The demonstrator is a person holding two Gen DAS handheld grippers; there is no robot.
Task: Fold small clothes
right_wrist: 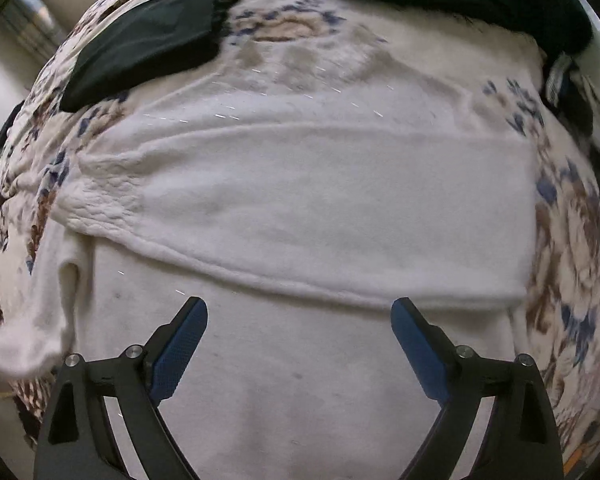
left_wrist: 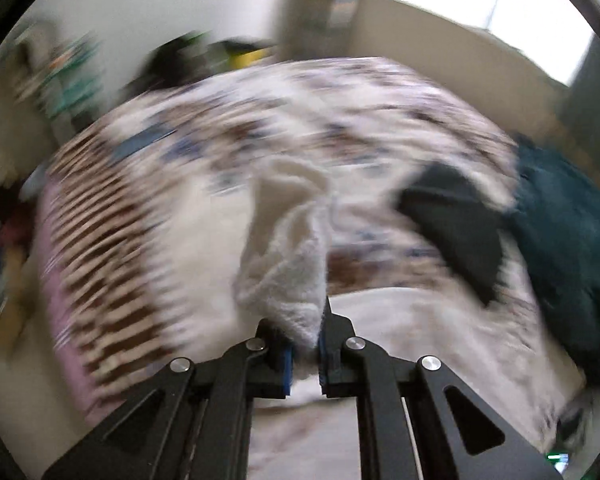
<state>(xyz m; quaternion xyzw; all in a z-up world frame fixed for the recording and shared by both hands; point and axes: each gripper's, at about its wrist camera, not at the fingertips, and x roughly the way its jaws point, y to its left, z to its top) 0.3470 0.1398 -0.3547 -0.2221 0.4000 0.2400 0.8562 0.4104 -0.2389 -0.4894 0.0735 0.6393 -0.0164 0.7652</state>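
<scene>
Two grippers share one job: the left gripper [left_wrist: 305,344] pinches the white fleece garment [right_wrist: 300,208] to lift a flap off the bed [right_wrist: 572,240], while the right gripper [right_wrist: 299,322] hovers over it with fingers [right_wrist: 180,348] spread wide.

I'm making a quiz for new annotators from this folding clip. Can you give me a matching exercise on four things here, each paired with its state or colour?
Things:
1. left hand-held gripper
2. right hand-held gripper
3. white garment
4. black cloth

States:
A. lies flat on the floral bedspread, apart from the white garment
B. open, holding nothing
C. shut on fleecy white fabric
D. spread on the bed with a fold across it

Pairs: 1-C, 2-B, 3-D, 4-A
</scene>
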